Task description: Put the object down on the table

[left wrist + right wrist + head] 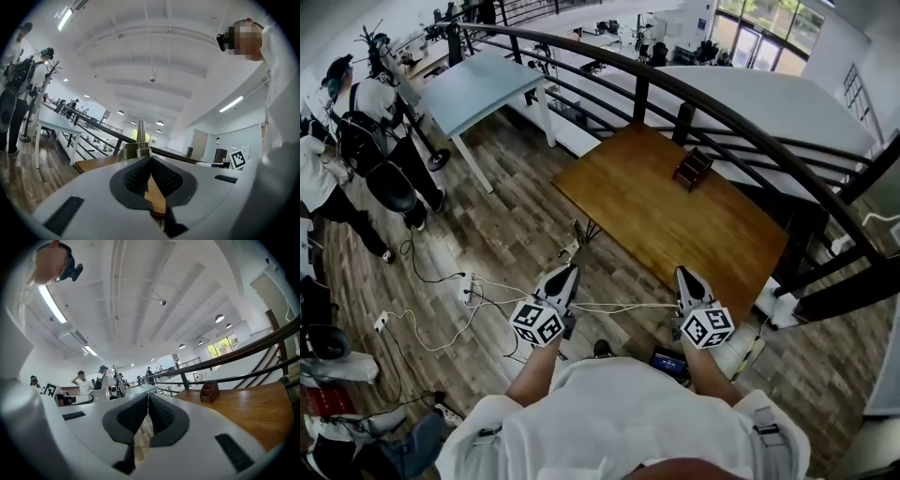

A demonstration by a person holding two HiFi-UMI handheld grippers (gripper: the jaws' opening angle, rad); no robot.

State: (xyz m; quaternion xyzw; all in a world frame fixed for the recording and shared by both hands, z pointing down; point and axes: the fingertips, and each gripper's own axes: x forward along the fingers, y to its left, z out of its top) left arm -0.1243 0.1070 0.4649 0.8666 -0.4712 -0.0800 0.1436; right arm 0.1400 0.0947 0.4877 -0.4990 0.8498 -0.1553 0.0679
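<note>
White shirt (619, 412) filling bottom edge | left gripper (569, 272) and right gripper (683, 276) hovering lower centre, both clenching on nothing | brown wooden holder (693, 168) already sitting on table (675, 230), upper centre-right, well apart from both, directly above right gripper in frame, which is lying nearer

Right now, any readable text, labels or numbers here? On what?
No readable text in any view.
Marker cubes on left gripper and right gripper: square patterns only, no letters or digits.
Metal object in the left gripper's jaws: no print visible.
Wooden holder on the table: no label visible.
</note>
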